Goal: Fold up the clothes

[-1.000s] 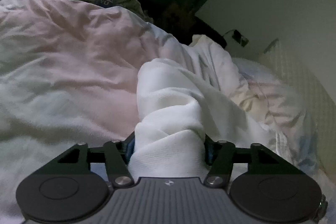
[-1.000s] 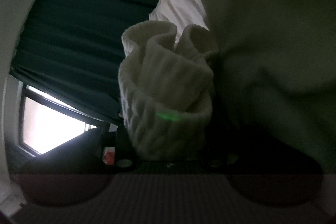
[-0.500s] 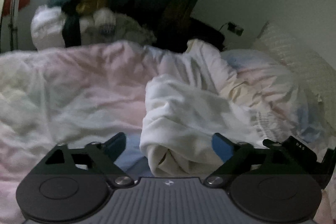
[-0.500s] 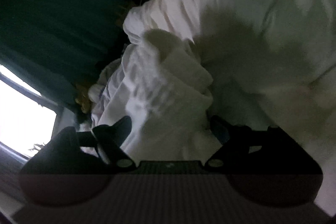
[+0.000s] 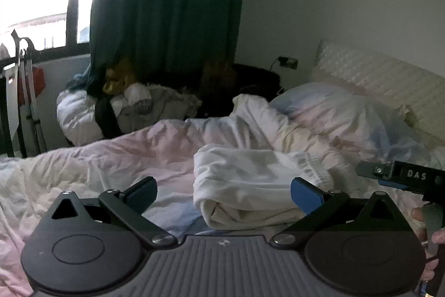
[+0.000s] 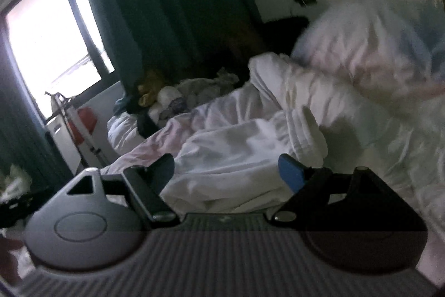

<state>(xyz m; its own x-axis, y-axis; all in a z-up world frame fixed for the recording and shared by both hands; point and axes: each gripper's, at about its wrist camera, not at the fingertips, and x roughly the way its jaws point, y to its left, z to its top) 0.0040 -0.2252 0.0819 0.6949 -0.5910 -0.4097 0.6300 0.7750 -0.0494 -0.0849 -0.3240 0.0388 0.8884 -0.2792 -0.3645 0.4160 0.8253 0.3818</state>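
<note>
Beyond both spread grippers' jaws, folded white garment [image 5: 250,180], on duvet [image 5: 97,166]

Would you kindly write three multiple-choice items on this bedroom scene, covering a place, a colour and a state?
1. Where does the folded white knit garment lie?
A. on the pale pink duvet
B. on the floor
C. on the windowsill

2. What colour is the long curtain?
A. red
B. dark green
C. yellow

3. How does the left gripper stand?
A. shut on the garment
B. open, holding nothing
C. shut and empty

Answers: 1 A, the garment rests on the duvet; 2 B, the curtain beside the window is dark green; 3 B, its fingers stand wide apart, clear of the cloth.
</note>
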